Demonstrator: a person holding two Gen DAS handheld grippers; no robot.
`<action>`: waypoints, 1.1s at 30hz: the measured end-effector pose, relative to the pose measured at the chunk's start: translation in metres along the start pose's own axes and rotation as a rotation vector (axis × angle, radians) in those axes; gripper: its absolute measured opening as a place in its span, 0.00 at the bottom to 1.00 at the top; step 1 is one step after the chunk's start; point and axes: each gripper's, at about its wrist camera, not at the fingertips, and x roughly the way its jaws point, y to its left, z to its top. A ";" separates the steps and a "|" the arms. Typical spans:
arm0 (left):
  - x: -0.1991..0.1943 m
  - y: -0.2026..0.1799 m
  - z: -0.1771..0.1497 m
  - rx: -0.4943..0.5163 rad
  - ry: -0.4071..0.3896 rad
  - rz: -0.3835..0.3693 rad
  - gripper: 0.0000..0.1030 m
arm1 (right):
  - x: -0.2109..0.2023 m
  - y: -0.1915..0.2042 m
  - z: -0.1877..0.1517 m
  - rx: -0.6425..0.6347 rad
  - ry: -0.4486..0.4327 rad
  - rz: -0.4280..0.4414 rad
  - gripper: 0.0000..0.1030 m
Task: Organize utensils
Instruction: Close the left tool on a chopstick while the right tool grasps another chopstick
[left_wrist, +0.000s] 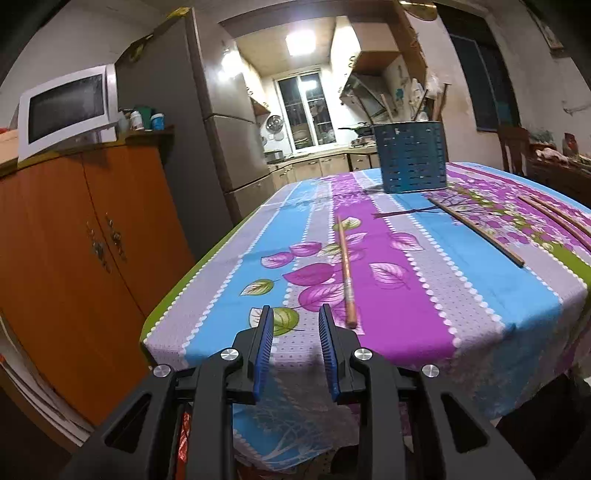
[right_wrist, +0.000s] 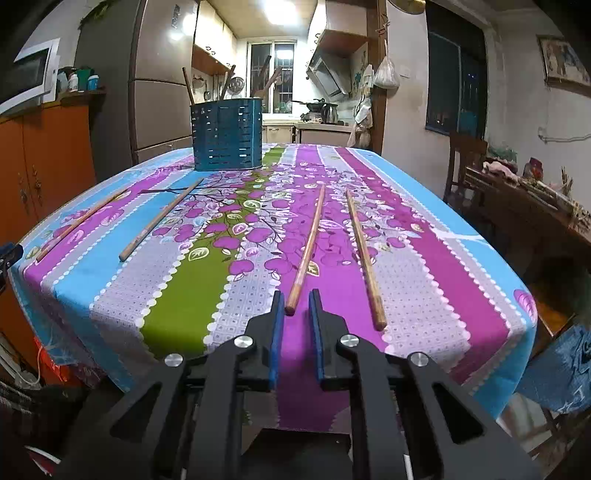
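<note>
- Nearest my right camera, the right tool (right_wrist: 296, 301) hangs released at the near edge of the worktop (right_wrist: 177, 295), its blue pads apart with the butt end of one chopstick (right_wrist: 307, 247) lying just between their tips, not gripped as far as I can tell.
- Over on my left side, the left tool (left_wrist: 295, 315) is likewise released and holds nothing; its pads hover just off the near edge, with a brown chopstick (left_wrist: 345, 266) lying just to the right of the right pad.
- Spread under everything is the striped, leaf-printed tablecloth, flat enough that the sticks sit still.
- At the far end stands the blue perforated utensil holder (right_wrist: 226, 136), upright, with a few handles already poking out of its top.
- Four chopsticks remain loose in the right view: the one at my pads, a second chopstick (right_wrist: 364, 254) just to its right, and a left pair (right_wrist: 159, 220) well apart from them, nearer the holder.
- I judge the task partly done: this is the pickup step for the stick at the right tool.
- Next I would ease the right tool forward so the pads straddle the stick's thick end, clench, lift it clear, then carry it to the holder and drop it in tip down.
- A thin round stick may roll or pivot if gripped too near its very end.
</note>
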 end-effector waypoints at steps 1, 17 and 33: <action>0.002 0.000 0.000 0.000 0.002 0.004 0.26 | 0.000 0.000 0.000 -0.001 -0.002 -0.002 0.11; 0.014 -0.008 0.006 0.052 -0.021 -0.054 0.26 | 0.005 0.005 -0.001 0.014 -0.029 -0.059 0.11; 0.024 -0.019 -0.003 0.082 -0.022 -0.166 0.21 | 0.005 0.004 0.000 0.018 -0.025 -0.067 0.11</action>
